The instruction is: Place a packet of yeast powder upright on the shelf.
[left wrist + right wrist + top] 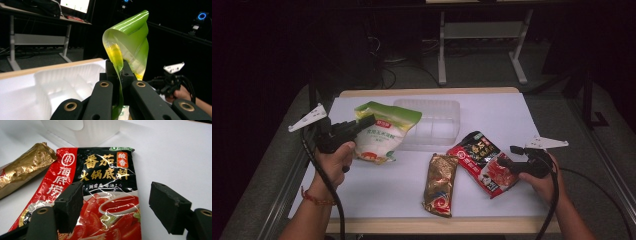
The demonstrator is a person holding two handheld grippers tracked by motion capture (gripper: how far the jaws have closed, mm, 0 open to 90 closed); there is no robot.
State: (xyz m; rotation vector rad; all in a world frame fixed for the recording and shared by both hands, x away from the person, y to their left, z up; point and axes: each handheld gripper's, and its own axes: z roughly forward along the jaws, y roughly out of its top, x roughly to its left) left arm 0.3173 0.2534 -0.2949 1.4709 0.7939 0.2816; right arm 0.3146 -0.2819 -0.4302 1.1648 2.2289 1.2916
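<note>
Landmark: a clear plastic tray [432,122] with several compartments, standing upright and empty on the bench [427,92].

- A white sheet [492,115] lies under the tray and covers most of the bench top. The wooden edge shows beyond the tray's far side.
- A gold foil packet [440,184] lies flat on the sheet, on the near side of the tray and apart from it. It is crumpled, with a red patch at its near end.
- A grey floor [477,70] extends beyond the tray's far side, with dark cables [387,75] on it.
- A desk on a pale metal frame [482,30] stands farther behind the tray.
- A lit screen [75,5] sits on that desk.
- A blue ring light [202,16] glows in the dark behind the tray.
</note>
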